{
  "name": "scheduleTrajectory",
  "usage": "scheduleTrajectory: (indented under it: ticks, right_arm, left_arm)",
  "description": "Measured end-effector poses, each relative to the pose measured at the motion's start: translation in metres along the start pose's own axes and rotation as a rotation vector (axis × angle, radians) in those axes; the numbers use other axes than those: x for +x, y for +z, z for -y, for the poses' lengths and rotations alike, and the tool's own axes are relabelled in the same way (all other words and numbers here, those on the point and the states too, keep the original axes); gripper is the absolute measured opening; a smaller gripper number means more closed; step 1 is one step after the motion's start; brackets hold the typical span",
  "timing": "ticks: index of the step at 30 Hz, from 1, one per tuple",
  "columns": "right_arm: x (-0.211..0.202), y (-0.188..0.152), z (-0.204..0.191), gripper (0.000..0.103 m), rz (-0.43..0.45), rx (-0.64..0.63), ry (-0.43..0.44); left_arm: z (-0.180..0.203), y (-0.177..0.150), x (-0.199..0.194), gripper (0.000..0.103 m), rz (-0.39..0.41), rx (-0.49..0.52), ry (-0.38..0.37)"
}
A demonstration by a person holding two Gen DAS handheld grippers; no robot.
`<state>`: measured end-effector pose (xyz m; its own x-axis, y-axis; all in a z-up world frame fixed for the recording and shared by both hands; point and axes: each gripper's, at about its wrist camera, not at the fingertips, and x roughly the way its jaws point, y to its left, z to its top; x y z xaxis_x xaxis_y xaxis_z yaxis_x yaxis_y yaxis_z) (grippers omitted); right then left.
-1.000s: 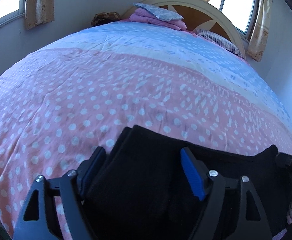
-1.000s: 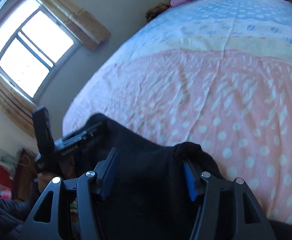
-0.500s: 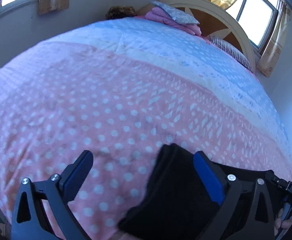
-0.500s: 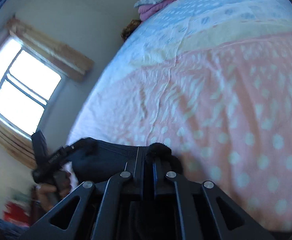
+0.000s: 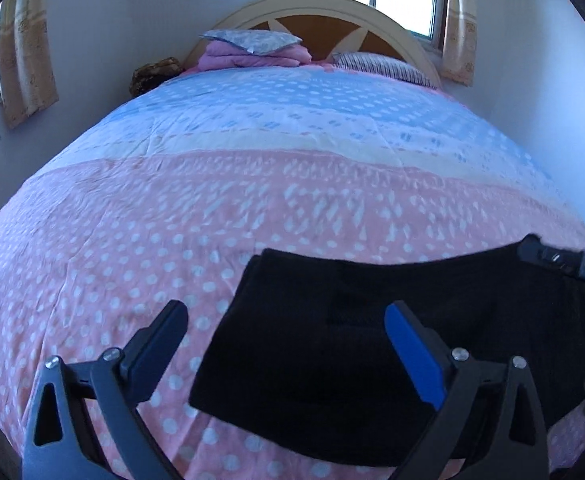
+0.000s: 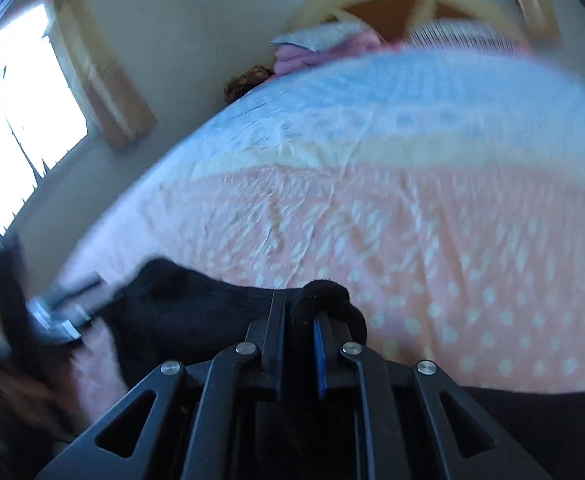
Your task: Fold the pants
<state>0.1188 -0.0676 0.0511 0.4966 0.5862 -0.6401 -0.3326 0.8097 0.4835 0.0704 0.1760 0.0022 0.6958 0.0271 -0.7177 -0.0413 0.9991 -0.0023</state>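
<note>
bedroom, two bright windows with yellow curtains, arched wooden headboard at 12 o'clock. bed fills both views: quilt pink with white dots on the near part, a cream band across the middle, pale blue toward the headboard. folded pink blankets with a patterned pillow on top at 12, striped pillow at 1 o'clock beside them, brown bundle at 11 by the wall

black pants lie as a folded dark slab on the pink part of the quilt near the foot edge, at 5 to 6 o'clock in the left wrist view, left edge straight, top edge running toward 3 o'clock

left tool: jaws spread wide, they have just been opening. nothing gripped. blue-padded finger sits over the pants, the other finger over bare quilt at 7 o'clock, so the pants' left edge lies between them, pads not pressing on it

right tool: jaws almost together, they clamped down within the last second, and a bunched lump of the black fabric is pinched between the pads, bulging out at the tips. seen at 3 o'clock in the left view at the pants' far corner. right wrist view is motion-blurred; left tool shows at 9 o'clock there
</note>
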Motion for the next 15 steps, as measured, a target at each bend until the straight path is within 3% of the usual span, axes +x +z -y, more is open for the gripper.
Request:
scheduleTrajectory:
  ticks: [2, 4, 5, 7, 9, 12, 15]
  right_arm:
    - [-0.009, 0.0, 0.031, 0.012, -0.003, 0.195, 0.119]
    - [-0.03, -0.004, 0.049, 0.012, 0.065, 0.286, 0.066]
    - [-0.044, -0.006, 0.05, 0.012, 0.103, 0.272, 0.014]
    - [-0.066, -0.013, 0.036, 0.012, 0.153, 0.195, -0.064]
    - [-0.073, -0.025, 0.005, 0.012, 0.153, 0.054, -0.03]
    - [-0.048, -0.056, -0.047, 0.012, 0.028, -0.117, 0.041]
    - [0.007, -0.088, -0.051, 0.013, -0.14, -0.039, 0.017]
  left_arm:
    - [0.004, -0.002, 0.027, 0.102, -0.077, 0.026, 0.105]
    - [-0.01, -0.002, 0.044, 0.103, -0.109, -0.066, 0.079]
    - [-0.018, 0.002, 0.047, 0.103, -0.126, -0.121, 0.058]
    - [-0.02, 0.009, 0.051, 0.103, -0.13, -0.139, 0.079]
    - [-0.013, 0.011, 0.054, 0.103, -0.112, -0.118, 0.101]
    - [-0.008, 0.016, 0.054, 0.103, -0.11, -0.093, 0.102]
    - [-0.017, 0.019, 0.039, 0.103, -0.088, -0.106, 0.082]
